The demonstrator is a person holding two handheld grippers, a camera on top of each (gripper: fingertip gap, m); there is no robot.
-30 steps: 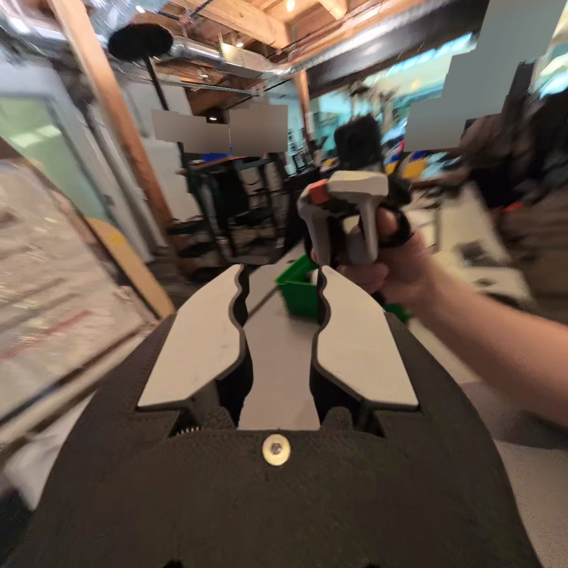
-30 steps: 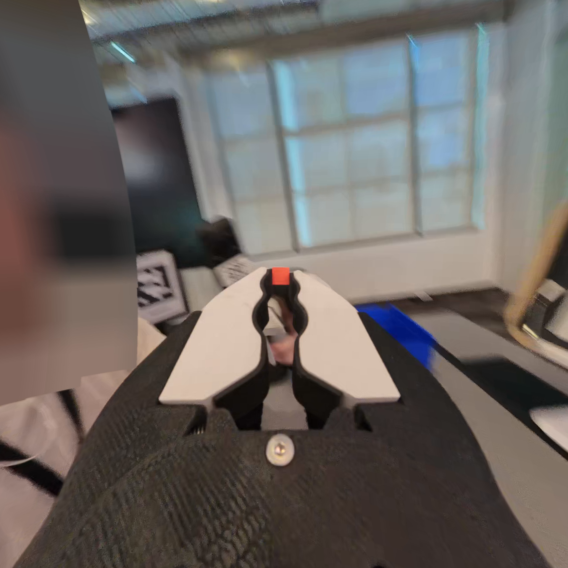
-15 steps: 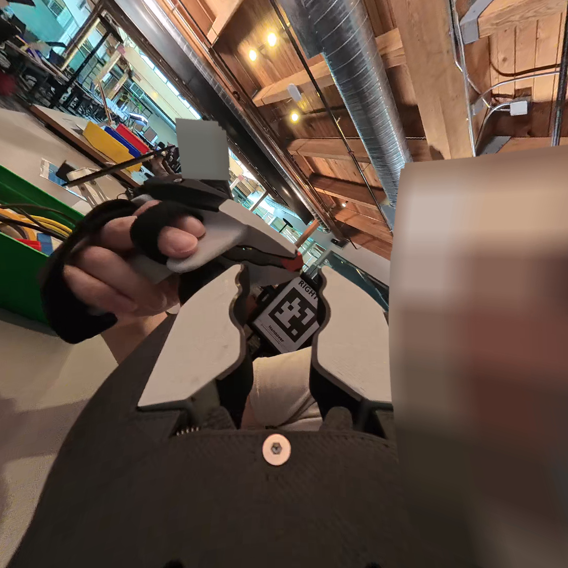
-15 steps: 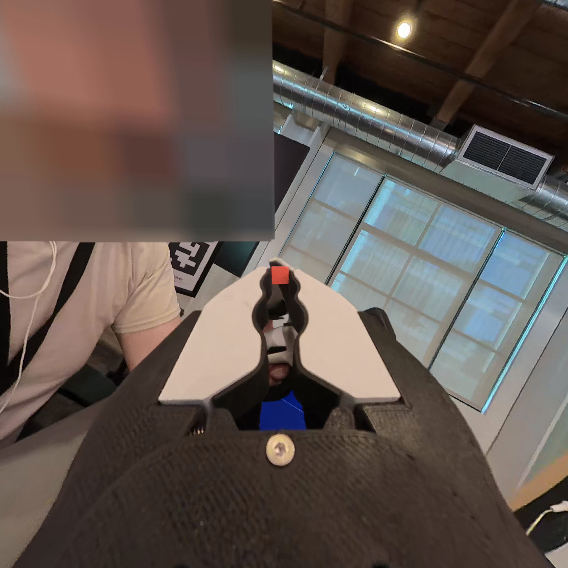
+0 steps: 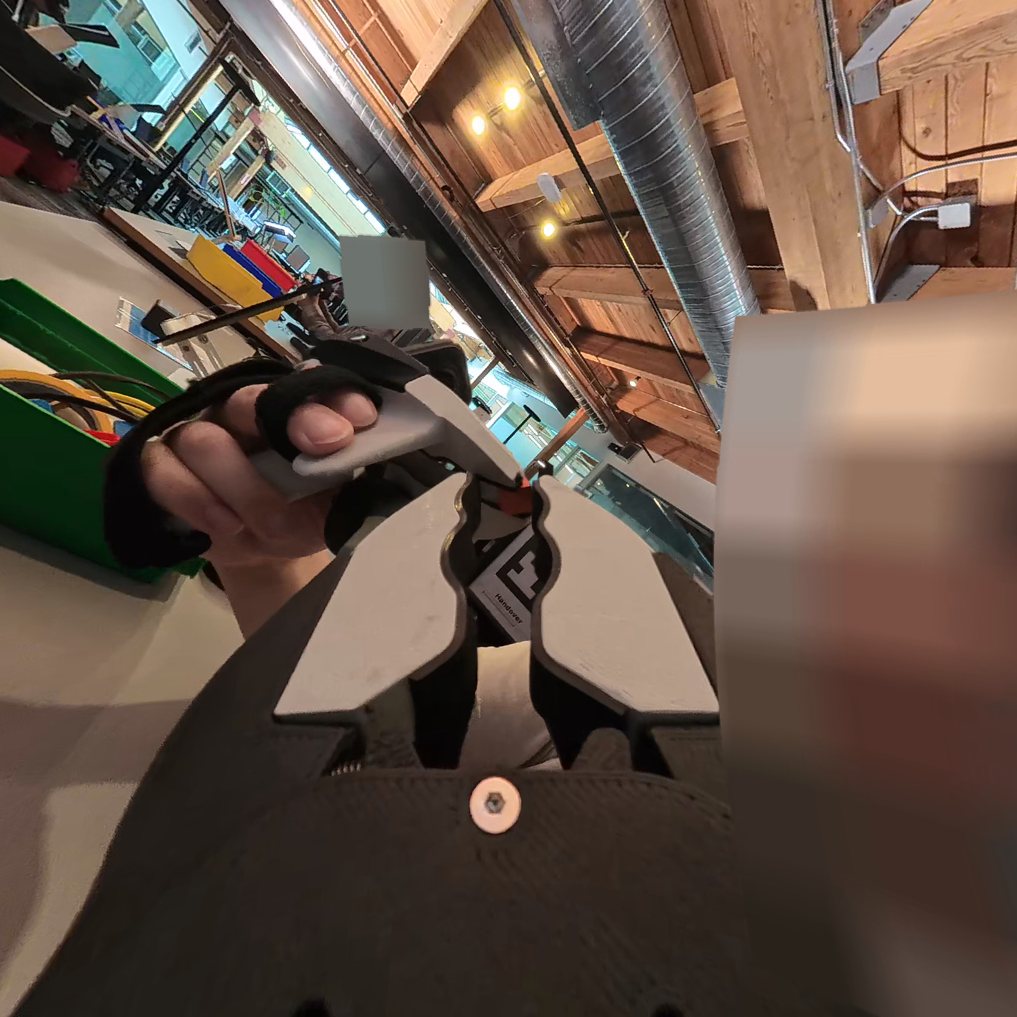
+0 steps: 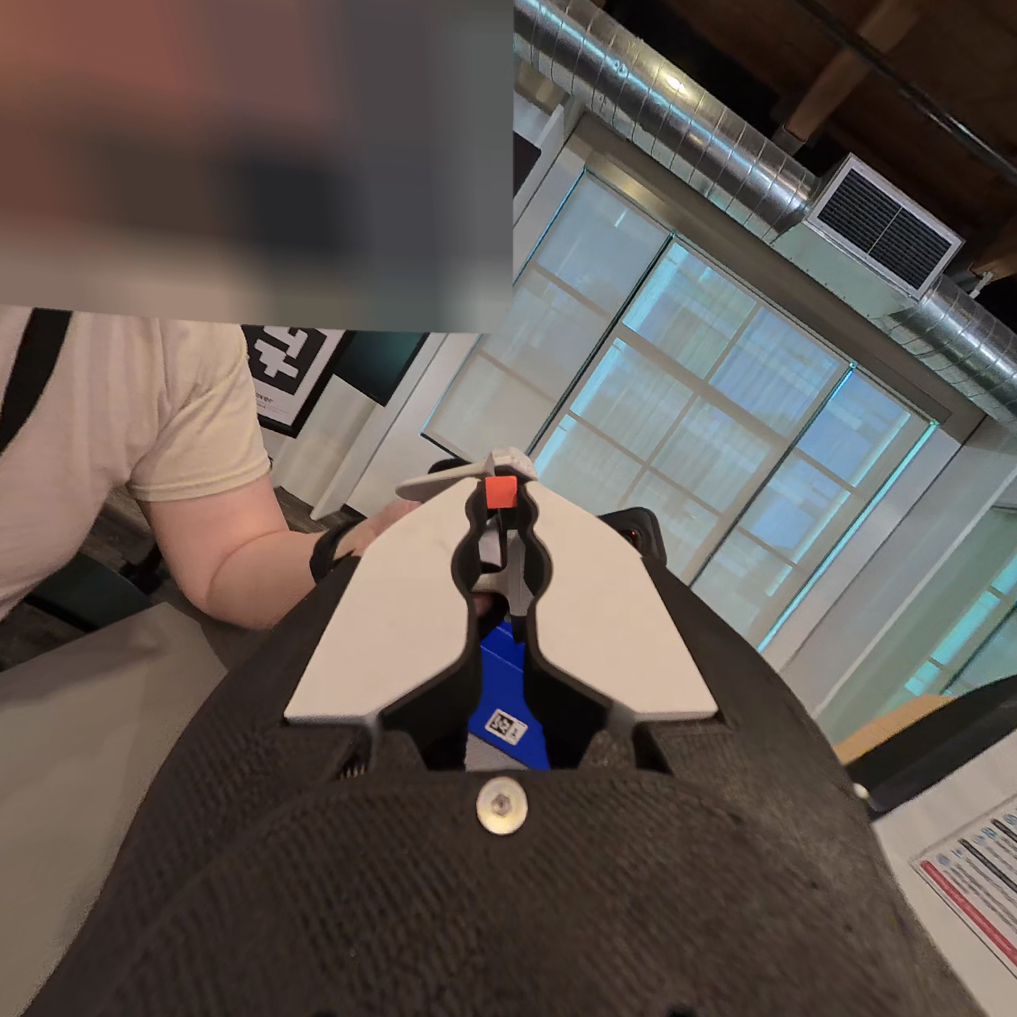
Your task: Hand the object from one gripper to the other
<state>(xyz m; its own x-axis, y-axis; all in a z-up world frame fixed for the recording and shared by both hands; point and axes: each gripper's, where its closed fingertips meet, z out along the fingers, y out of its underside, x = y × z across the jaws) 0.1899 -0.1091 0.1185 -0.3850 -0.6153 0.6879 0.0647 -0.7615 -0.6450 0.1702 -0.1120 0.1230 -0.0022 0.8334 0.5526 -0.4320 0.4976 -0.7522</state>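
Note:
A small red cube (image 6: pixel 499 491) is pinched at the tips of my right gripper (image 6: pixel 501 495), which is shut on it. In the left wrist view the right gripper (image 5: pixel 514 484) comes in from the left, held by a hand in a black strap, and carries the cube (image 5: pixel 512 501) into the gap between my left gripper's tips. My left gripper (image 5: pixel 505 487) is open, with one finger on each side of the cube and a gap to each. In the right wrist view the left gripper's grey fingers (image 6: pixel 435 483) show just beyond the cube.
A green bin (image 5: pixel 49 484) with cables stands on the white table (image 5: pixel 82 633) at the left. A blue bin (image 6: pixel 506 666) lies below the right gripper. The person's arm (image 6: pixel 231 556) is close on the left. A black-and-white marker card (image 5: pixel 517 578) sits behind the left fingers.
Both grippers have tilted up and come together. The right gripper's tip with the red cube has moved in between the left gripper's open fingers.

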